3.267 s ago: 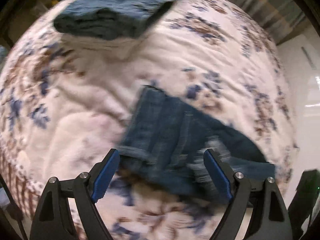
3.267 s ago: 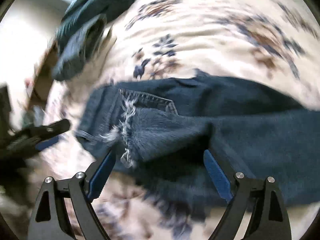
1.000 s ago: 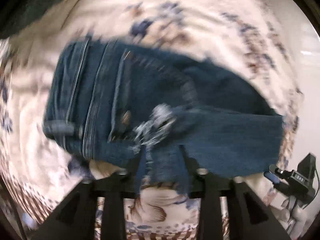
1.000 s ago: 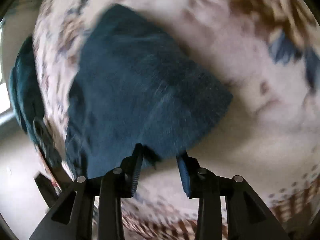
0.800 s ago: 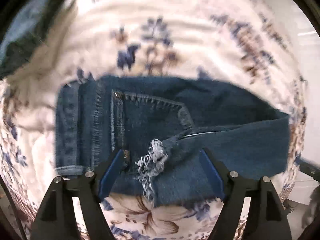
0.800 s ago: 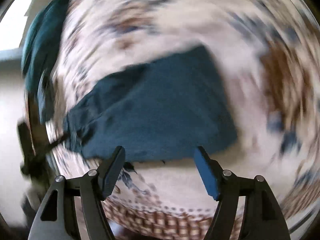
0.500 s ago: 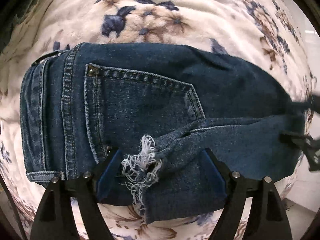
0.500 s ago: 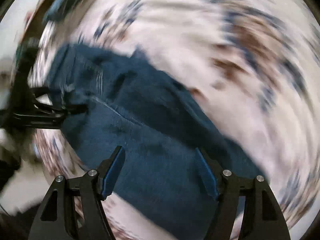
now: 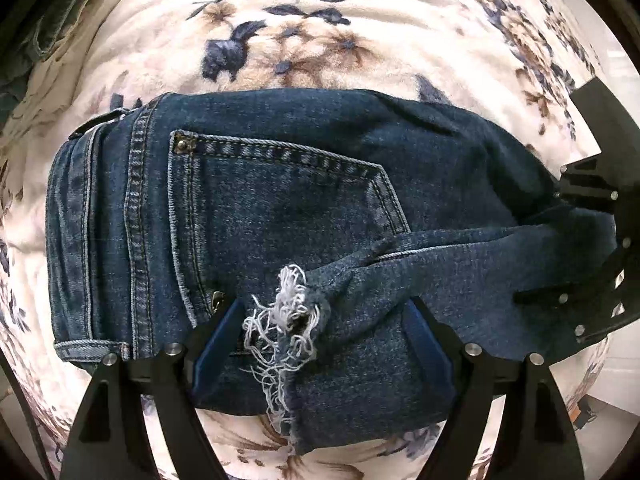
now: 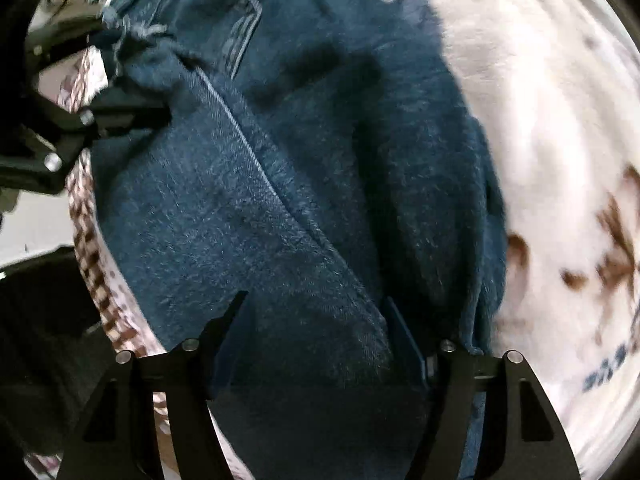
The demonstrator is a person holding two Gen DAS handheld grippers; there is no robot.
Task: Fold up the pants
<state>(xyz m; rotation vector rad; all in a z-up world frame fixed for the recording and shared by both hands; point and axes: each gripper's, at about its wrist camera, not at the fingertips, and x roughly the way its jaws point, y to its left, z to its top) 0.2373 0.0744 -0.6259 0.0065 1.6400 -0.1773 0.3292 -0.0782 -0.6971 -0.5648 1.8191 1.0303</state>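
A pair of dark blue jeans [image 9: 280, 208] lies folded on a floral blanket [image 9: 320, 32], waistband at the left and back pocket up. A leg is laid across the lower part, its frayed white hem [image 9: 284, 316] between the fingers of my left gripper [image 9: 324, 332], which is open low over the cloth. My right gripper [image 10: 316, 332] is open over the folded right end of the jeans [image 10: 280, 200]. The right gripper also shows at the right edge of the left wrist view [image 9: 592, 260].
Other dark blue clothes [image 9: 36, 32] lie at the blanket's far left corner. The blanket's checked border [image 10: 92, 248] marks the bed edge nearest me, with pale floor beyond. The left gripper shows at the upper left of the right wrist view [image 10: 72, 120].
Both grippers let go of the folded leg and opened. The left one has dropped closer over the frayed hem. The right one has swung over the jeans' right end.
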